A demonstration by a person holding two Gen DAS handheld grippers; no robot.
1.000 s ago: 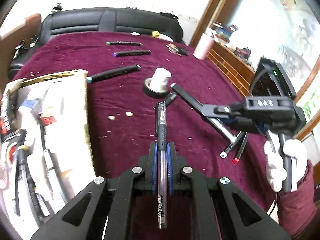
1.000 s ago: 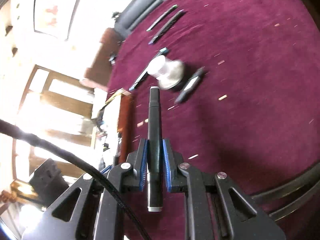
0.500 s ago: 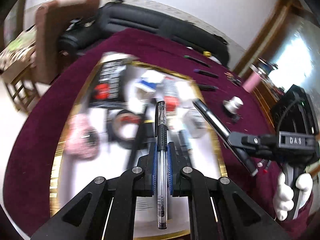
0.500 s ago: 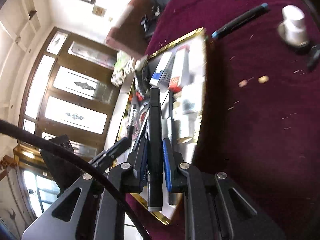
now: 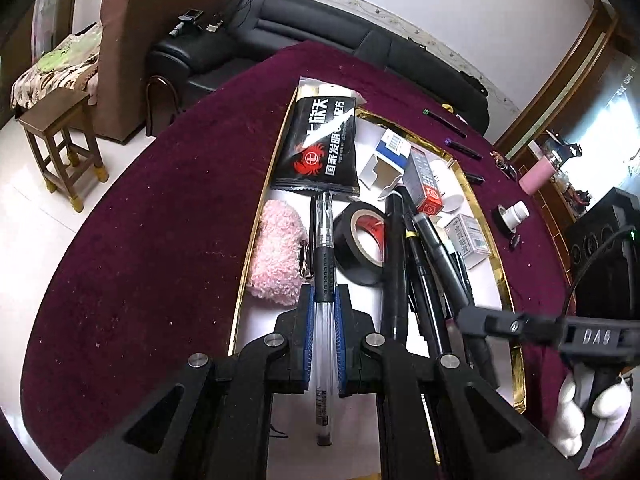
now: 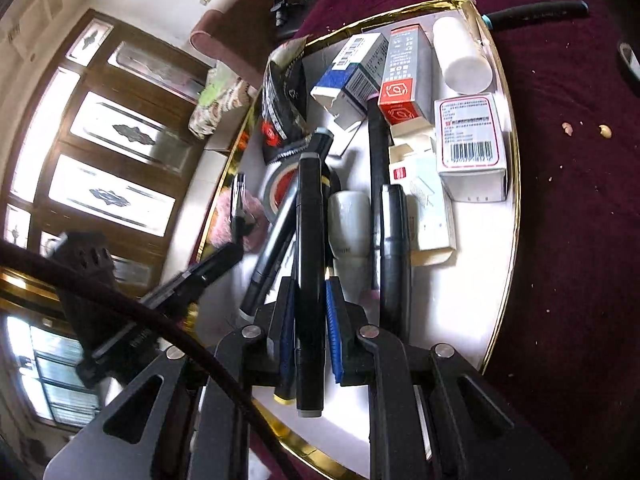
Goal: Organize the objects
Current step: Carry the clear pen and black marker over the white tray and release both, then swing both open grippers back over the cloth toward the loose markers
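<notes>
The clear pen (image 5: 323,264) and black marker (image 6: 309,240), a second ago over bare cloth, now hang above the gold-rimmed tray (image 5: 256,216), each lying lengthwise between its jaws and pointing straight ahead. Left gripper (image 5: 322,304) clamps the pen; right gripper (image 6: 308,304) clamps the marker. Tape roll (image 5: 362,244) lies beside.

Maroon tablecloth (image 5: 160,240), gold-rimmed white tray (image 5: 506,276)
</notes>
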